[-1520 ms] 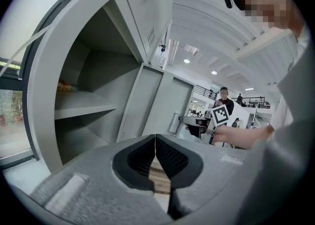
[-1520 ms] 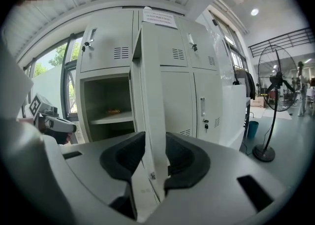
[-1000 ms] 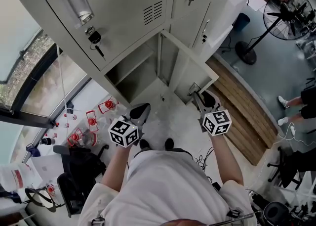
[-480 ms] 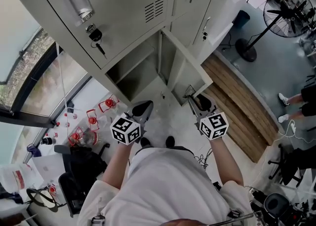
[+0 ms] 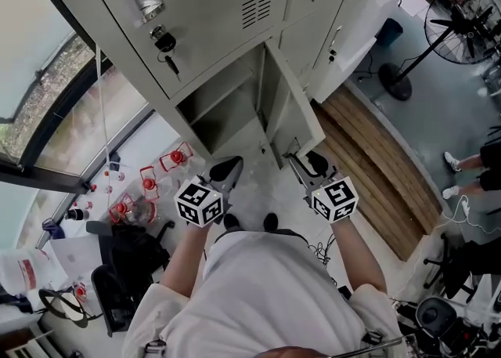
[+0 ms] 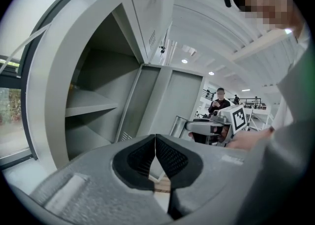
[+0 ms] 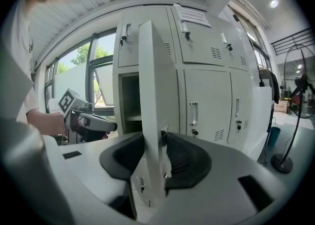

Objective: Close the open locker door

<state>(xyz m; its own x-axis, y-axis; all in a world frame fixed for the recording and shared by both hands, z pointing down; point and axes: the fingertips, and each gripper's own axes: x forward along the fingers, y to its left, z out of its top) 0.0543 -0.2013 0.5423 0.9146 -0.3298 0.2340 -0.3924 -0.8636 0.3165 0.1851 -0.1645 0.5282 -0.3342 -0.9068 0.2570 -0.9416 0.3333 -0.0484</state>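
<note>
The open locker door (image 5: 293, 117) stands nearly edge-on in front of the lower compartment (image 5: 223, 106). My right gripper (image 5: 300, 164) straddles the door's free edge (image 7: 153, 120): one pad lies on each side, by the latch, and a thin gap shows on the right side. Its jaws have just been opening, with the door edge still between them. My left gripper (image 5: 225, 172) hangs in front of the compartment, shut on nothing, its pads (image 6: 147, 157) meeting at the tips. The compartment's shelf (image 6: 91, 108) shows bare in the left gripper view.
Keys hang from the locker above (image 5: 166, 43). Red-capped bottles (image 5: 149, 184) and a black chair (image 5: 117, 270) stand on the floor at the left. A wooden platform (image 5: 376, 168), a floor fan (image 5: 462, 27) and a bystander's legs (image 5: 477, 164) are at the right.
The door has swung left toward the compartment, and my right gripper has moved left with it. My left gripper has stayed where it was.
</note>
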